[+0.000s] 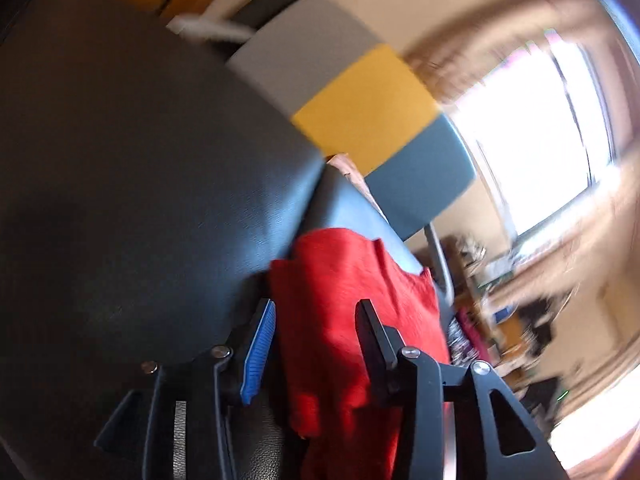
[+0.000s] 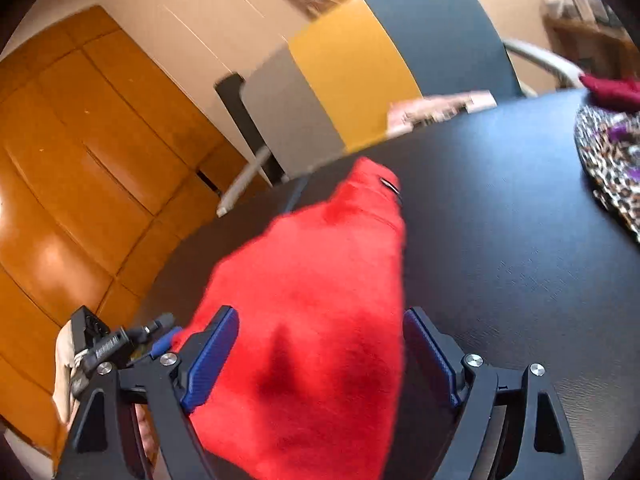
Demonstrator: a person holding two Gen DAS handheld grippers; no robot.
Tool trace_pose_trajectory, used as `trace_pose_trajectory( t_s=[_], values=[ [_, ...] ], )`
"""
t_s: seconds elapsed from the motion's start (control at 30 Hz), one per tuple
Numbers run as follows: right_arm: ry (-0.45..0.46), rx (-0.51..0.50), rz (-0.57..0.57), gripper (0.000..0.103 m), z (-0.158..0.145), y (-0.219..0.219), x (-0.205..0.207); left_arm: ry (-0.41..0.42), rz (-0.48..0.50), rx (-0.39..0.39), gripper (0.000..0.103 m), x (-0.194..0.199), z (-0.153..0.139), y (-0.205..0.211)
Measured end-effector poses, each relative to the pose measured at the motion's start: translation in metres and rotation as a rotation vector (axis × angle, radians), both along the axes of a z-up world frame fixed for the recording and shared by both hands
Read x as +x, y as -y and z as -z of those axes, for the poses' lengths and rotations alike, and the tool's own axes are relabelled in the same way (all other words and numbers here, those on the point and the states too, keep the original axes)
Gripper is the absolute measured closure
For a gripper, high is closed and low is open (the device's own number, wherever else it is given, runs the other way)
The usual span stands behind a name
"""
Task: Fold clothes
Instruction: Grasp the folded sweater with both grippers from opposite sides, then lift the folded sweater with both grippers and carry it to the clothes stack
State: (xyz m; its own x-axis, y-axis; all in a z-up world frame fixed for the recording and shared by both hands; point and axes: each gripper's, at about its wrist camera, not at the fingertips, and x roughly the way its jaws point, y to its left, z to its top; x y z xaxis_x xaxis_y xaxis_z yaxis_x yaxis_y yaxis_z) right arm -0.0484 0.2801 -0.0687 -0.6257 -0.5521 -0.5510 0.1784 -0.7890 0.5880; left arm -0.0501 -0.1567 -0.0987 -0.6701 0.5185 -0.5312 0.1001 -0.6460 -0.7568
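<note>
Site: my home, living room | evidence: wooden cupboard doors; colour-block chair; bright window; dark table

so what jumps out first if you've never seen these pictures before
The bright red garment grabs the eye: it lies on the dark table, running up between the open right tongs, and also sits between the open left tongs. Next comes the chair back in grey, yellow and blue behind the table, then the leopard-print cloth at the table's right edge.
</note>
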Motion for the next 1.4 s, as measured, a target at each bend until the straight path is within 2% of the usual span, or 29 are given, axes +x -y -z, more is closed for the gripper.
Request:
trace_pose_trajectory(
  t_s=[0.07,0.2,0.27,0.43,0.67,0.8,0.97,1.0,1.2,1.3,1.4],
  values=[
    [0.057,-0.033,-0.007,0.017,0.008,-0.008,-0.007,0.046,0.029,0.079,0.058,-0.007,0.012,0.004],
    [0.193,-0.171,-0.018,0.017,0.031,-0.019,-0.021,0.136,0.107,0.146,0.058,-0.026,0.028,-0.003],
    [0.259,-0.208,-0.02,0.017,0.039,-0.02,-0.031,0.182,0.136,0.19,0.058,-0.032,0.034,-0.004],
    [0.357,-0.292,-0.015,0.017,0.06,-0.019,-0.048,0.219,0.153,0.287,0.058,-0.042,0.048,-0.005],
    [0.41,-0.362,-0.032,0.016,0.067,-0.009,-0.068,0.257,0.211,0.374,0.058,-0.058,0.056,-0.01],
    [0.434,-0.376,-0.05,0.012,0.069,-0.001,-0.076,0.285,0.238,0.378,0.058,-0.066,0.056,-0.014],
    [0.439,-0.356,-0.074,0.009,0.066,0.009,-0.082,0.289,0.258,0.204,0.058,-0.065,0.042,-0.011],
    [0.44,-0.353,-0.078,0.009,0.066,0.01,-0.082,0.293,0.258,0.19,0.056,-0.064,0.041,-0.008],
    [0.431,-0.373,-0.084,0.01,0.069,0.008,-0.08,0.293,0.303,0.279,0.055,-0.057,0.045,-0.002],
    [0.423,-0.349,-0.084,0.01,0.069,0.009,-0.076,0.29,0.333,0.391,0.055,-0.066,0.055,-0.012],
    [0.42,-0.346,-0.084,0.01,0.069,0.01,-0.074,0.293,0.356,0.443,0.055,-0.073,0.061,-0.024]
  ],
)
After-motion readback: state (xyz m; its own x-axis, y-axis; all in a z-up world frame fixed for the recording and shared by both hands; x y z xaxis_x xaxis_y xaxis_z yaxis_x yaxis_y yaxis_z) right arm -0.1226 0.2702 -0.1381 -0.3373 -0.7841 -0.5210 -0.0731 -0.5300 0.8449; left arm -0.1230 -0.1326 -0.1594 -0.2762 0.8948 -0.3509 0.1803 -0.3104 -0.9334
